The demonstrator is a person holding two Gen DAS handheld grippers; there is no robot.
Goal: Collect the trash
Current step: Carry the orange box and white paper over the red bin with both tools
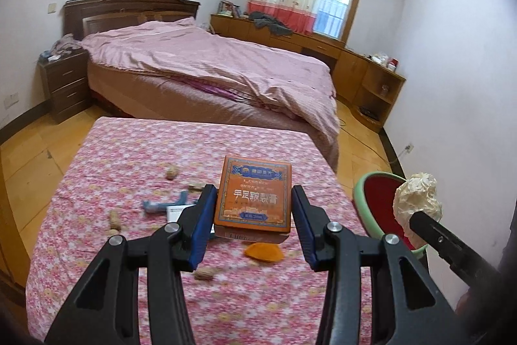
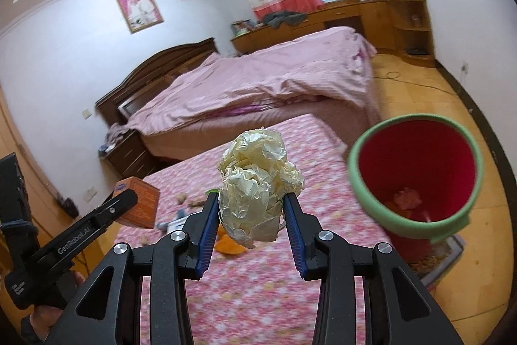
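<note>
Currently: left gripper [image 1: 253, 217] fingers clamp the orange carton [image 1: 253, 193] by its side walls, stiff, light. Right gripper [image 2: 250, 217] squeezes a crumpled paper ball [image 2: 255, 180], soft, weightless, beside the red bin [image 2: 415, 173], above the table [image 2: 258, 290].

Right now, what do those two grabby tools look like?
Both are black plastic with round silver bolts at the joints and ribbed blue pads inside the fingertips. The left gripper has white lettering along its side and a dark strap around its handle. The right gripper has the same build.
</note>
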